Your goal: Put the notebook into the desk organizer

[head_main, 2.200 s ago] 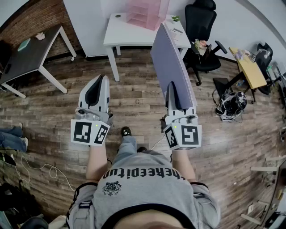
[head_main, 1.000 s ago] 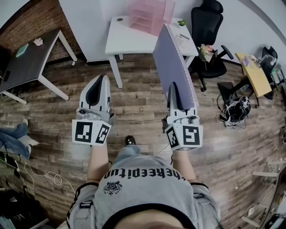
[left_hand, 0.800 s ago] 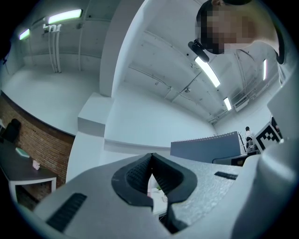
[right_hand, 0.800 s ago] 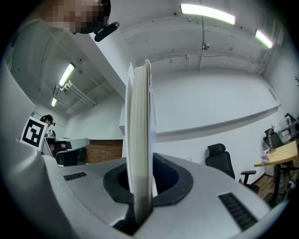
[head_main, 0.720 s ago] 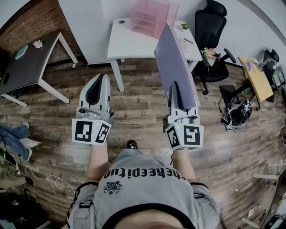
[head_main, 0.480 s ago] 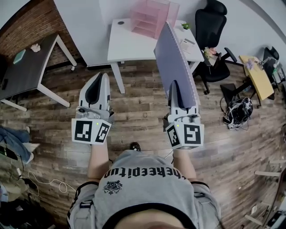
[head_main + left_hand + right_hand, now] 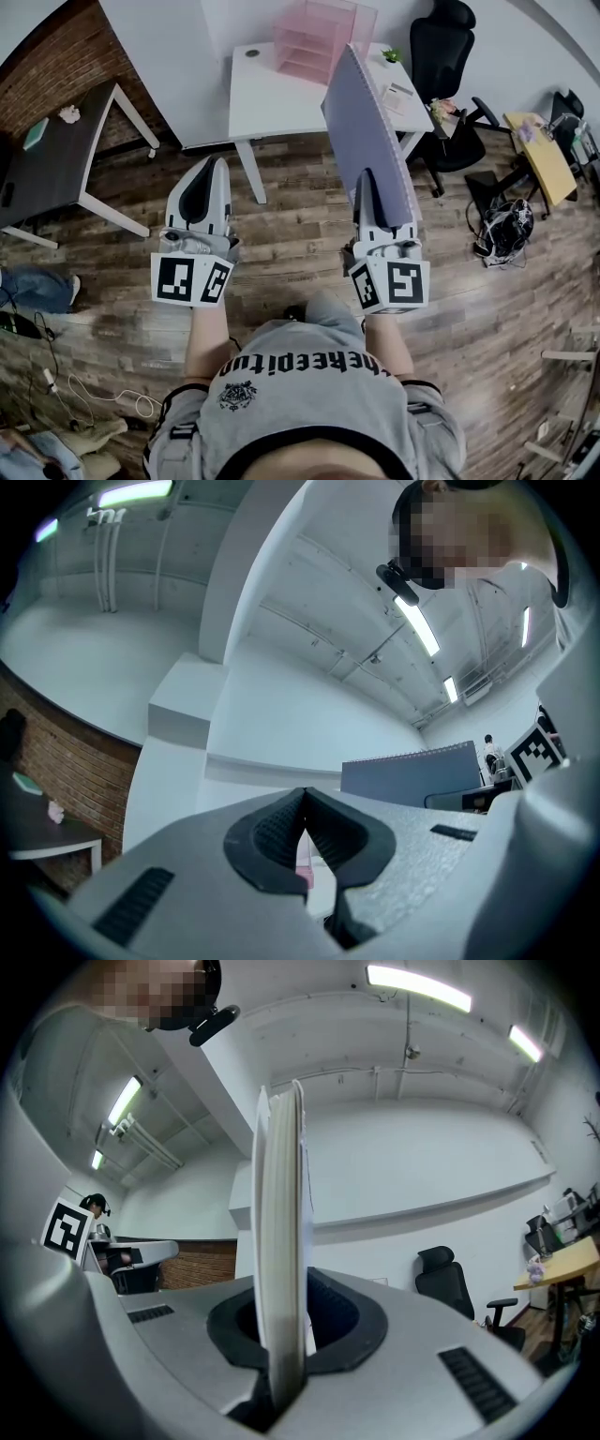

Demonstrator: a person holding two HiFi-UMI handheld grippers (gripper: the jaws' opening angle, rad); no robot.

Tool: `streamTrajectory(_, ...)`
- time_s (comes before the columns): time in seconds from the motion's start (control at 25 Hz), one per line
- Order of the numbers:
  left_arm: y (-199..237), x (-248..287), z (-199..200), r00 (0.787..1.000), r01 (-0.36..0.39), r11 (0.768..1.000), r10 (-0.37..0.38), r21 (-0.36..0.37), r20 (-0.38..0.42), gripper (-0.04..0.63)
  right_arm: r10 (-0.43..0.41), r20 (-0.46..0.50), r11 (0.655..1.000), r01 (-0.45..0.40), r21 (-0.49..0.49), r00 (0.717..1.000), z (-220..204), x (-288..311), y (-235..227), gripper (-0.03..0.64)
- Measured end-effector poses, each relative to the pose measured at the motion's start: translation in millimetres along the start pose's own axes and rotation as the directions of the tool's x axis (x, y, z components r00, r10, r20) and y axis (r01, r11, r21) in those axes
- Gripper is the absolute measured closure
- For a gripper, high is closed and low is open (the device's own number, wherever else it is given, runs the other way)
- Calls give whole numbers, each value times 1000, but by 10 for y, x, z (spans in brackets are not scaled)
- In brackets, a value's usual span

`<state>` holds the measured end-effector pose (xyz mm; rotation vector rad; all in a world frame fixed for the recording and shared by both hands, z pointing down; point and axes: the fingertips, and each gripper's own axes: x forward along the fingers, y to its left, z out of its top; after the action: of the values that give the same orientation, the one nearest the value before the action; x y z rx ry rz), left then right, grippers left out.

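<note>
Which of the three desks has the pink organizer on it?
The white desk straight ahead holds the pink organizer; the dark table left and yellow desk right don't.

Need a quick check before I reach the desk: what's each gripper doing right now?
Left gripper: closed, nothing between its fingers.
Right gripper: closed on the notebook.
</note>
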<state>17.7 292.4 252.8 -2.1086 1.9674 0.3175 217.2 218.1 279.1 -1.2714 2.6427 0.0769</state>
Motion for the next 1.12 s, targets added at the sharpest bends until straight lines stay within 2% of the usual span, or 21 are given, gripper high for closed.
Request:
streamTrajectory(0.44,446,385,-244,1000,-31,999,30,-24,-3,592,-18,-17,1000,18,-13,1000,-169,606,-141,586)
streamTrajectory(1.12,1178,1978,-594,997,-65,998,66,-15,37,592,19,0,999,-19,-26,1000,-328,2367,-728,584)
